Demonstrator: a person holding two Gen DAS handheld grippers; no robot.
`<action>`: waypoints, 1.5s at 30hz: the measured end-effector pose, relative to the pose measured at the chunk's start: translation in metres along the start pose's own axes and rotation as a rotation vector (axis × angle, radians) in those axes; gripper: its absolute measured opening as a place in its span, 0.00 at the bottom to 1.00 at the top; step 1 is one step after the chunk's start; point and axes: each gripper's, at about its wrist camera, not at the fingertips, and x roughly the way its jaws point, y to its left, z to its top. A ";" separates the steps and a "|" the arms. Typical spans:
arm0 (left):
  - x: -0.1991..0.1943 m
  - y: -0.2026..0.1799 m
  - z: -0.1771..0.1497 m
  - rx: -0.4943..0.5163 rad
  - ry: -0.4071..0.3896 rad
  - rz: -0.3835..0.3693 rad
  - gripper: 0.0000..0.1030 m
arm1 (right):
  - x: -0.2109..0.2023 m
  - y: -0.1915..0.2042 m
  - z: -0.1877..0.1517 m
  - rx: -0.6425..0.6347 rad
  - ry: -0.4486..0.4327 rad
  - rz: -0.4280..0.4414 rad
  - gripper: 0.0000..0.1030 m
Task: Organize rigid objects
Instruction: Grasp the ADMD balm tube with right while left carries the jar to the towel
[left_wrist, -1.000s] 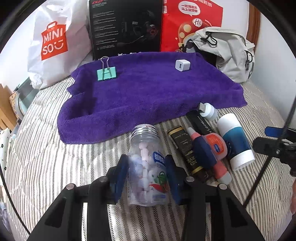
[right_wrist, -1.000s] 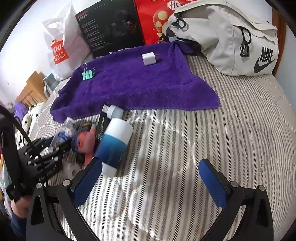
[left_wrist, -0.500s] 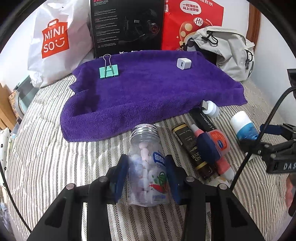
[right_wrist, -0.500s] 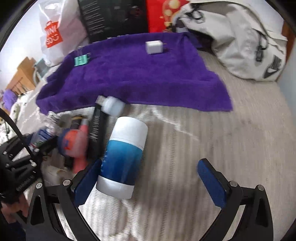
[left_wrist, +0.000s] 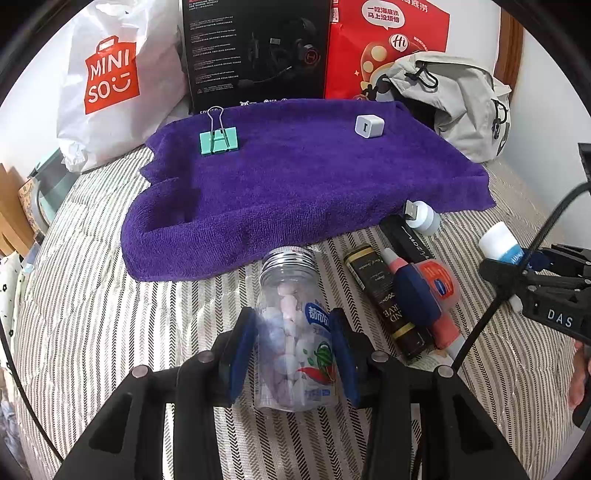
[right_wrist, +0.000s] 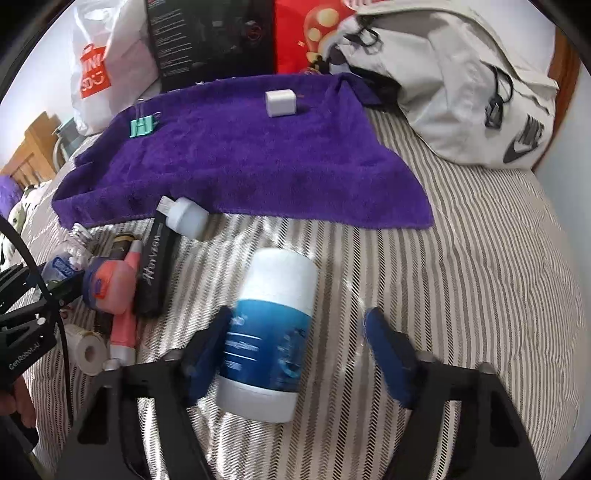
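Striped bed cover (left_wrist: 92, 314), items listed left to right. Far left: white MINISO bag (left_wrist: 110, 81), standing against the wall. Black headset box (left_wrist: 255, 51) and red printed box (left_wrist: 384, 40), upright behind the purple towel (left_wrist: 295, 184), which is spread over the far half of the bed. On the towel: mint binder clip (left_wrist: 218, 139) toward the far left, white charger cube (left_wrist: 368, 126) toward the far right, well apart. Near centre: left hand-held gripper (left_wrist: 293, 352), its blue pads pressed on both sides of a clear candy jar (left_wrist: 293, 332) with a silver lid, just near of the towel's edge. Right of the jar, a cluster lying on the cover: black-and-gold tube (left_wrist: 384, 299), coral tube (left_wrist: 424, 291) with a dark blue cap, black case (left_wrist: 406, 238), small white USB device (left_wrist: 423, 218) at the towel's near edge. Further right: white-and-blue bottle (right_wrist: 271, 339), lying on its side between the jaws of the right hand-held gripper (right_wrist: 295, 350); jaws closing, the left pad at the bottle's side, the right pad apart from it. Far right: grey Nike backpack (right_wrist: 461, 92), resting beside the towel.
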 end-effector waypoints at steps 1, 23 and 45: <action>0.000 0.000 0.000 0.000 -0.001 0.000 0.38 | -0.001 0.002 0.000 -0.019 0.003 -0.007 0.37; -0.034 0.039 0.010 -0.114 -0.035 -0.032 0.38 | -0.018 -0.011 -0.002 0.006 0.028 0.174 0.35; -0.016 0.054 0.086 -0.125 -0.058 -0.004 0.38 | -0.014 -0.015 0.075 -0.015 0.004 0.239 0.35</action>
